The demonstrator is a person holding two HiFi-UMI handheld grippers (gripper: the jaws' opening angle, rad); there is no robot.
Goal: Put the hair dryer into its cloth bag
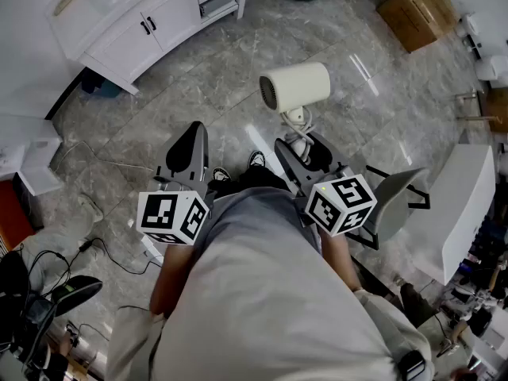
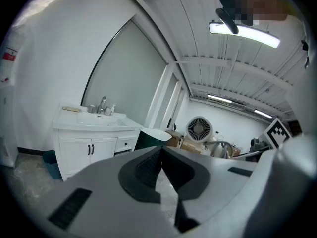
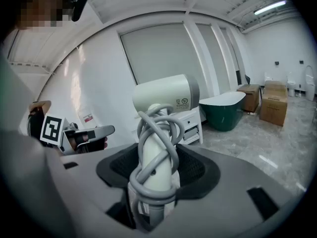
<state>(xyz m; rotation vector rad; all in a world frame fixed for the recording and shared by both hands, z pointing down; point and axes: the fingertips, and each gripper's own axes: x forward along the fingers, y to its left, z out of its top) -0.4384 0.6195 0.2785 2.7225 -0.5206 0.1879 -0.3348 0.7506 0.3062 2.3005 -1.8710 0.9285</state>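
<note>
A cream hair dryer point(image 1: 295, 88) stands upright in my right gripper point(image 1: 304, 151), its round grille facing left. In the right gripper view its handle point(image 3: 156, 167), wound with a grey cord, sits between the two dark pads, which are shut on it, and the barrel point(image 3: 166, 97) rises above. My left gripper point(image 1: 193, 145) is held beside it at the left, jaws shut with nothing between them point(image 2: 162, 155). The left gripper view shows the hair dryer point(image 2: 199, 129) from its grille end. No cloth bag is in any view.
A white vanity cabinet point(image 1: 151, 14) with a sink stands at the far left. Cardboard boxes point(image 1: 417, 10) lie at the far right, a dark green tub point(image 3: 225, 110) beyond them. A grey chair point(image 1: 397, 197) is close on the right. Cables point(image 1: 48, 268) trail over the marble floor.
</note>
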